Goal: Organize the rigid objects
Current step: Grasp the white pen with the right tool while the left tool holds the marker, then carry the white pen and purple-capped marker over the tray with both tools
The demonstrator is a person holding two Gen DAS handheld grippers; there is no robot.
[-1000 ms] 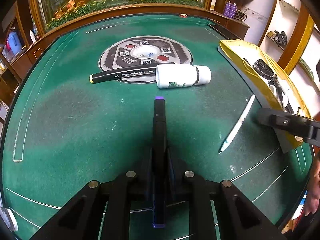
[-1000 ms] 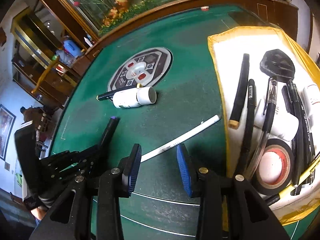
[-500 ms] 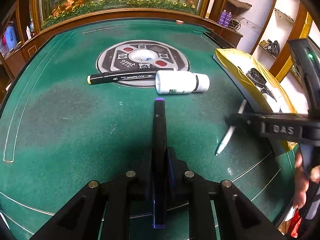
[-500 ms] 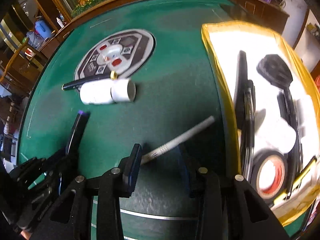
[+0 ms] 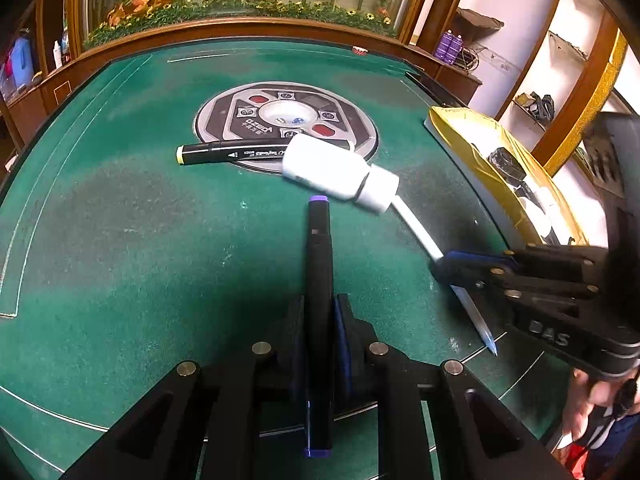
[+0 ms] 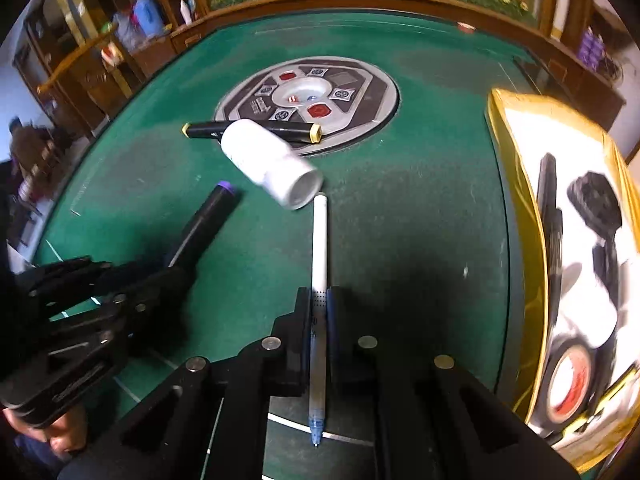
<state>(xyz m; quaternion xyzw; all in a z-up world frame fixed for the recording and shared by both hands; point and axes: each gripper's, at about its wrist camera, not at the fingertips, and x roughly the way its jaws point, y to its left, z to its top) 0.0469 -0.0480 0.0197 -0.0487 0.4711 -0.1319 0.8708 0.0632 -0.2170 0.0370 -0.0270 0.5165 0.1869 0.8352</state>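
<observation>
My left gripper [image 5: 318,308] is shut on a black marker with purple ends [image 5: 319,248], which points forward over the green felt table [image 5: 120,240]. My right gripper [image 6: 319,300] is shut on a white pen [image 6: 321,240] lying along its fingers, tip toward me. The pen's far end touches the cap of a white bottle [image 6: 268,164] that lies tilted on its side. Behind the bottle lies a black marker with yellow ends [image 6: 296,130]. In the left wrist view the right gripper [image 5: 460,268] pinches the white pen [image 5: 416,232] to the right of my marker.
A yellow-rimmed white tray [image 6: 516,184] stands at the right, holding several black pens, a black object and a tape roll [image 6: 572,384]. A round grey panel [image 5: 248,120] sits in the table's middle. A wooden rim and planters border the far side.
The right gripper moved in and shut on the white pen. The pen swung round, and its far end now meets the white bottle, which has turned askew. The left gripper kept still.
</observation>
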